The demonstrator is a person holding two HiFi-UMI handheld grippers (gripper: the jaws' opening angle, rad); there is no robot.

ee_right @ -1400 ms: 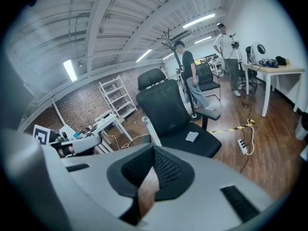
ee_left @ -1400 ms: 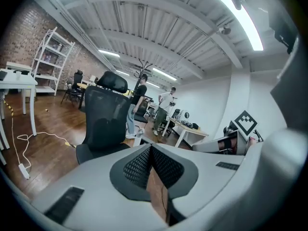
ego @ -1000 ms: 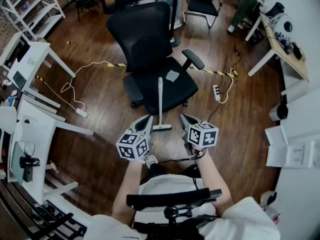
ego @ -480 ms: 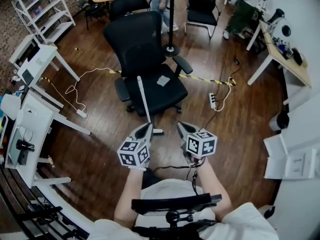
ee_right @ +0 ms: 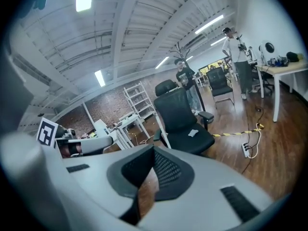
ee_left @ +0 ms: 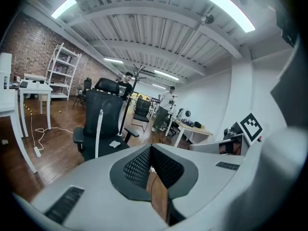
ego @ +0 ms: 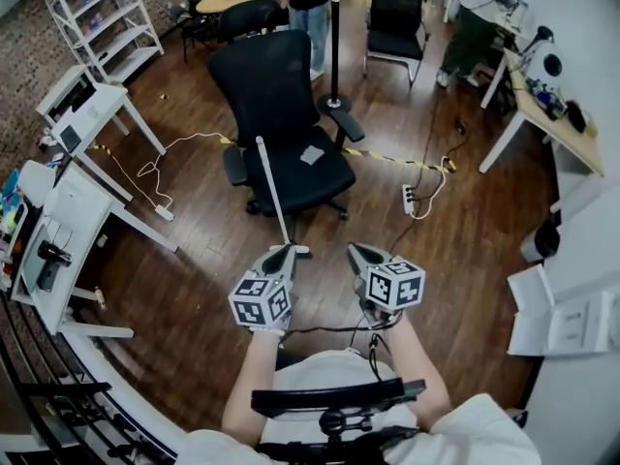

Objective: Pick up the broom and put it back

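Observation:
The broom [ego: 272,192] has a white handle and stands on its head on the wood floor, leaning against the front of the black office chair [ego: 274,85]. Its head sits just ahead of my left gripper [ego: 282,251], which is shut and empty. My right gripper [ego: 355,251] is level with it to the right, also shut on nothing. In the left gripper view the broom handle [ee_left: 98,134] rises before the chair [ee_left: 107,110], beyond my left gripper [ee_left: 150,149]. In the right gripper view the broom handle [ee_right: 160,130] is left of the chair [ee_right: 179,110], past my right gripper [ee_right: 154,151].
A small white cloth [ego: 311,155] lies on the chair seat. White desks [ego: 73,211] stand at the left, a power strip [ego: 409,199] and yellow-black tape [ego: 387,156] lie on the floor at the right. A pole stand [ego: 334,37], other chairs and people are behind.
Both grippers have moved forward side by side toward the chair, still shut. The broom's head now sits right at the left gripper's tip, and its handle appears slanted to the left.

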